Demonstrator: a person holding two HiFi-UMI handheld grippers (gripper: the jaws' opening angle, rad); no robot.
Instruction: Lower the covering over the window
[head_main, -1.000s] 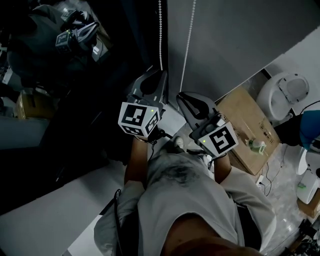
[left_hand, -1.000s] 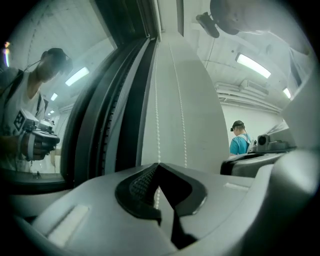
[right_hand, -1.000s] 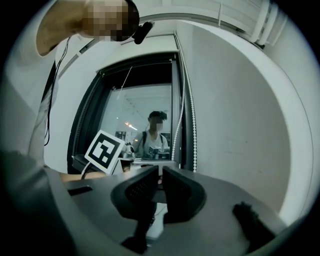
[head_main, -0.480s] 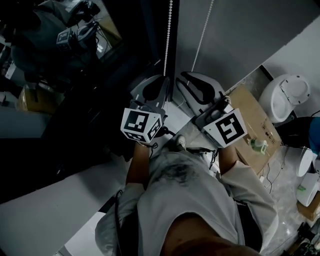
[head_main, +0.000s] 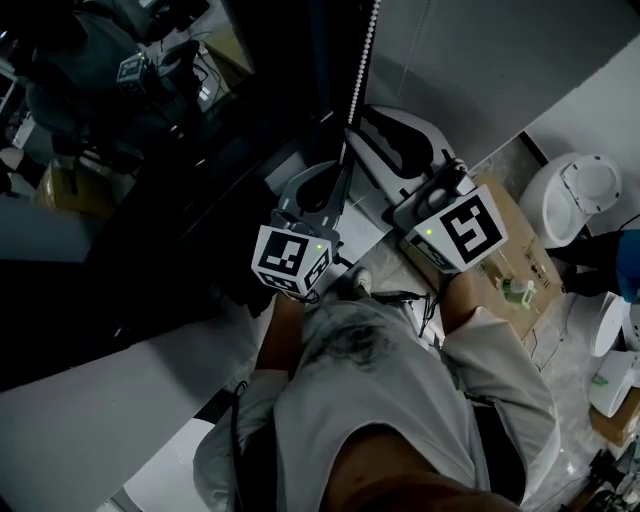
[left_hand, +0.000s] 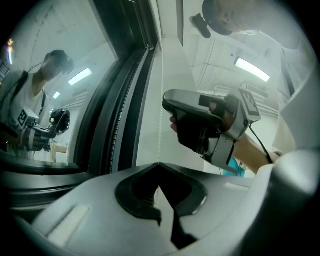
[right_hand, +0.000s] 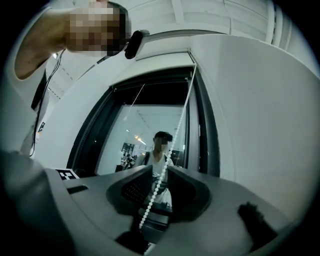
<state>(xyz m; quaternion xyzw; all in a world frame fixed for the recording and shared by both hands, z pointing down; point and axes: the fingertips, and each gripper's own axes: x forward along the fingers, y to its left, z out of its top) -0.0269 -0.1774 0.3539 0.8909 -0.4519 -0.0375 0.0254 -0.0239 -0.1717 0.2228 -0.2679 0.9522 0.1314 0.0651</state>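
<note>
A white bead chain (head_main: 368, 50) hangs beside the dark window (head_main: 200, 180) and its black frame. My left gripper (head_main: 340, 170) is shut on the chain; in the left gripper view the jaw tips (left_hand: 159, 164) meet with the chain (left_hand: 160, 125) rising straight out of them. My right gripper (head_main: 364, 118) sits higher on the same chain. In the right gripper view its jaws (right_hand: 159, 175) stand apart with the beads (right_hand: 155, 197) running loose between them. The covering itself is not clearly in view.
A grey wall panel (head_main: 490, 60) lies to the right of the window. Below are a white sill (head_main: 110, 410), a cardboard box (head_main: 515, 270), a round white appliance (head_main: 575, 195) and cables. The glass reflects a person (right_hand: 161, 150) with grippers.
The right gripper has climbed up the chain, from beside the left gripper to above it. The left gripper stays shut on the chain and has sunk a little.
</note>
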